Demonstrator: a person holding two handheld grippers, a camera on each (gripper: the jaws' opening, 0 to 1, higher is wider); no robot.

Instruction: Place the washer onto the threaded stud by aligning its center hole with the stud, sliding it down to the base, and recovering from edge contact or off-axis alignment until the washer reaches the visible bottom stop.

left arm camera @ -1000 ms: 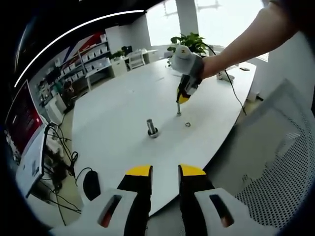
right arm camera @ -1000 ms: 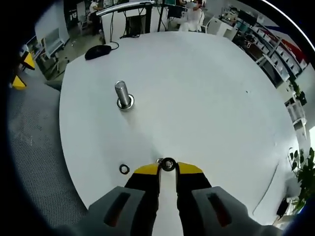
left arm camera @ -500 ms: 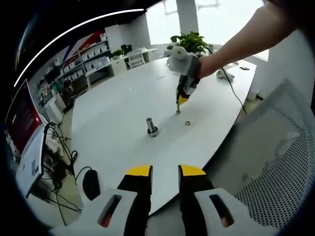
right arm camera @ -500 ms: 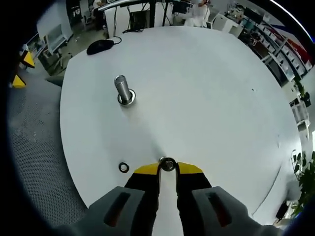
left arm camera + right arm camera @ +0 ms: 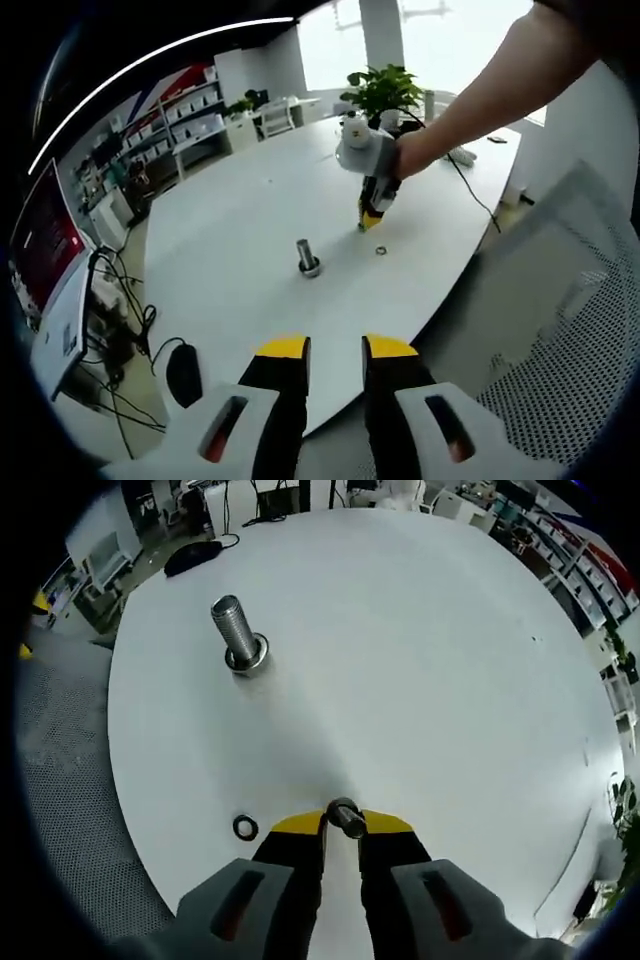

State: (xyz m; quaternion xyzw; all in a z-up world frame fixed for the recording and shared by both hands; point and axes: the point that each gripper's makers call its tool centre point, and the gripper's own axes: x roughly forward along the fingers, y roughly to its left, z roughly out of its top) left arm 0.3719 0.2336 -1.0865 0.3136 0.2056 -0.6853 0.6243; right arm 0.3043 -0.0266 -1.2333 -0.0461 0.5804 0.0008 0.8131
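Right gripper: I see the yellow-tipped jaws closed on the washer, which sits pinched between the tips, clear of the white table. The right gripper view gives detail the other lacks: the threaded stud stands upright on its round base at the far left, well apart from the washer, with threads plainly readable. A second small ring lies flat on the table just left of my jaws.

Left gripper: jaws parted with a narrow gap and holding nothing, hanging off the near table edge. This view shows what the right cannot: the right gripper from outside, held by a person's hand, pointing down at the table to the right of the stud, with the ring beside it. The washer itself is too small to make out here.

Versus one second ago: the right gripper has moved nearer the stud, which looms larger and higher in its view. The left gripper view is unchanged.
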